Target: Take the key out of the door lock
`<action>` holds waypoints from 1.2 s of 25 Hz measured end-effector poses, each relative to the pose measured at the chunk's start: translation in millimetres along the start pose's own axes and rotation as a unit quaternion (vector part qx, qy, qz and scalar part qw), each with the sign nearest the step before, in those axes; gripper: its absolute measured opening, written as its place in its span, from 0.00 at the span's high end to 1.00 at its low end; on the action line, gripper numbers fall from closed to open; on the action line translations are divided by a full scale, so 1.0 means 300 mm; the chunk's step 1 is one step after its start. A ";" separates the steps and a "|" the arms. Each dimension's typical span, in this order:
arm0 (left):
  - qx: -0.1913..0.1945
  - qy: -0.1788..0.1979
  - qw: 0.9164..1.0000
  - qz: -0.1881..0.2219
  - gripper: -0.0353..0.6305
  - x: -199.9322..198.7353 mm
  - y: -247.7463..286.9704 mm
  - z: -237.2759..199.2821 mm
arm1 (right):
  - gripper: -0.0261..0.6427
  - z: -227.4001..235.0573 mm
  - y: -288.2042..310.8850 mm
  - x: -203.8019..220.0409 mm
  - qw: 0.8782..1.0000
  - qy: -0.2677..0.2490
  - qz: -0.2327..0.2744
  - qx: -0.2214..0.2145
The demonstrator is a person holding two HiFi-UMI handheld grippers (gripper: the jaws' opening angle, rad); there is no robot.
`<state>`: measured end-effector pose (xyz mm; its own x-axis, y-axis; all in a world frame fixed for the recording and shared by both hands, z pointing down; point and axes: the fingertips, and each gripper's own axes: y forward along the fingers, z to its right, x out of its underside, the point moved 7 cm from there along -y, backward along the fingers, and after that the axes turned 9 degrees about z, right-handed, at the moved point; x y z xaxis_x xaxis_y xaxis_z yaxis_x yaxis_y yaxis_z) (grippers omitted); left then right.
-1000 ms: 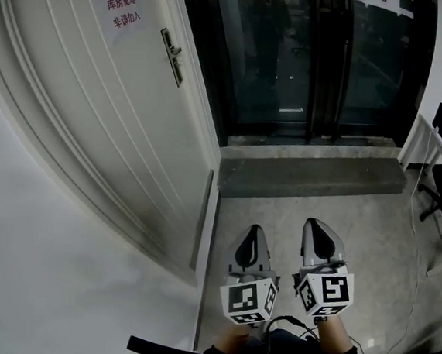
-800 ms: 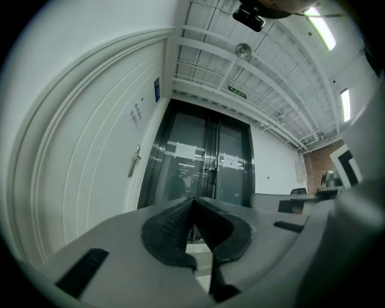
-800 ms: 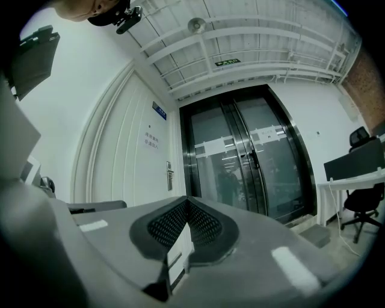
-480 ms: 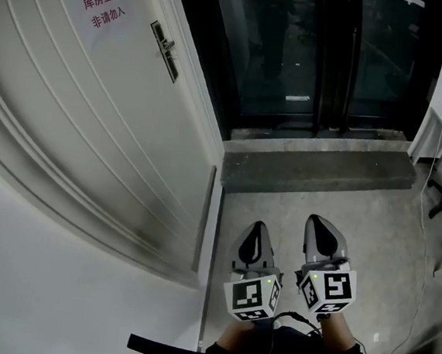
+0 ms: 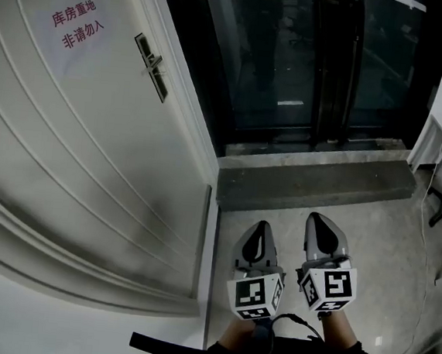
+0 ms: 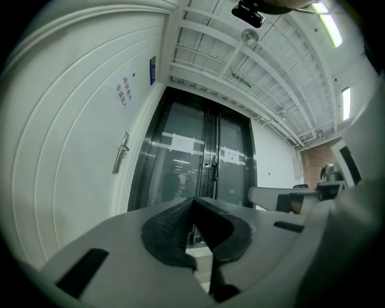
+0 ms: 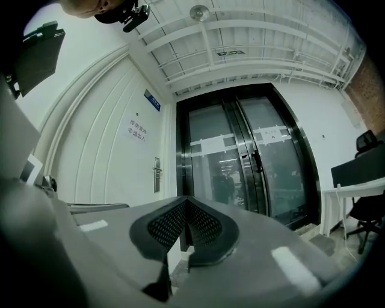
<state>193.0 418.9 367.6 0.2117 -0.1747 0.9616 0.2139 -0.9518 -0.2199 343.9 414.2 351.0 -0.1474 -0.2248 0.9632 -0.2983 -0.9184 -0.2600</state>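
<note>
Both the left gripper (image 5: 256, 244) and right gripper (image 5: 323, 235) sit clenched and empty at lower centre, well apart from the door lock (image 5: 151, 66) at upper left. The key is too small to make out. Approach comes first: one gripper must reach the lock and open.

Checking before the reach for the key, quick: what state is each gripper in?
Left gripper: closed, holding nothing.
Right gripper: closed, holding nothing.

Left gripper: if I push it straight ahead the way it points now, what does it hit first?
Likely the glass doors; the way there looks free, though depth is unclear. The lock plate on the white door lies off to the left.
</note>
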 end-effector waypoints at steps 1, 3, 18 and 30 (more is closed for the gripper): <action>0.002 0.002 1.000 0.000 0.95 -0.001 0.038 -0.026 | 0.96 -0.003 0.046 0.006 1.000 0.001 0.002 0.001; 0.001 0.006 1.000 -0.002 0.95 -0.002 0.107 -0.082 | 0.96 -0.014 0.133 0.023 1.000 0.003 0.005 0.000; 0.004 -0.010 0.999 -0.037 0.95 0.098 0.459 -0.336 | 0.96 -0.027 0.535 0.173 1.000 -0.002 -0.015 0.010; -0.057 0.003 0.997 -0.046 0.95 0.206 0.831 -0.446 | 0.96 0.117 0.959 0.294 0.998 0.022 -0.018 -0.049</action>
<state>131.7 137.0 394.3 0.1893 -0.0860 0.9781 0.1223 -0.9863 -0.1104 278.1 118.8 363.4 -0.1758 -0.1756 0.9686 -0.3951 -0.8886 -0.2328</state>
